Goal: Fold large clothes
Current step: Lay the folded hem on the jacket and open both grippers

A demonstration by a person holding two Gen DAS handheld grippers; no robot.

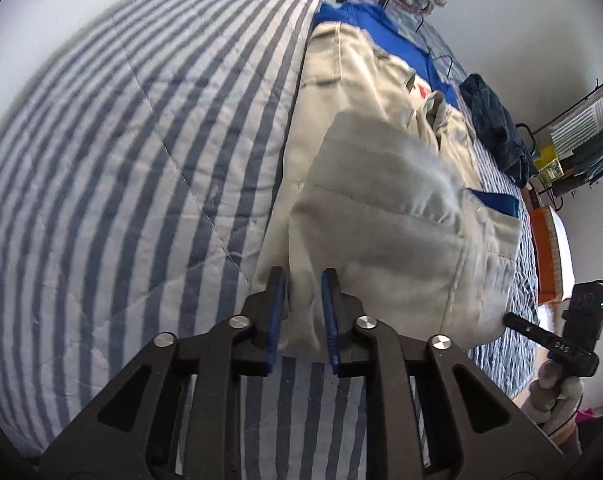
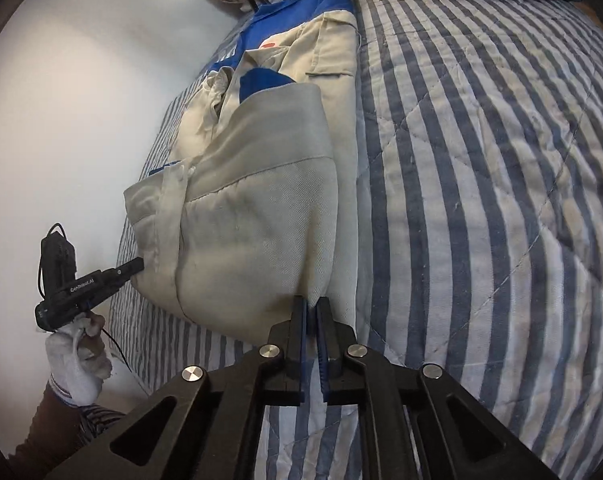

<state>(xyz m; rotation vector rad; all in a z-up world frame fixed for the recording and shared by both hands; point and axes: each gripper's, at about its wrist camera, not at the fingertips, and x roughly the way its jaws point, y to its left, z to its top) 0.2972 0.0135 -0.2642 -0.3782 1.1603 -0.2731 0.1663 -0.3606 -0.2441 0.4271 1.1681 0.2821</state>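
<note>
A beige work jacket with blue panels (image 1: 381, 184) lies on a blue-and-white striped quilt, its lower part folded up over itself. It also shows in the right wrist view (image 2: 257, 208). My left gripper (image 1: 304, 276) has its blue pads around the hem corner of the jacket, jaws partly closed on the cloth. My right gripper (image 2: 312, 305) is shut on the other hem corner. The left gripper also shows in the right wrist view (image 2: 135, 266), touching the jacket's edge. The right gripper shows in the left wrist view (image 1: 509, 318) at the jacket's edge.
The striped quilt (image 1: 121, 200) covers the bed and spreads wide in the right wrist view (image 2: 481, 200). A dark blue garment (image 1: 497, 136) lies beyond the jacket. A rack with hanging items (image 1: 581, 144) stands by the wall. An orange box (image 1: 549, 252) sits at the bed's side.
</note>
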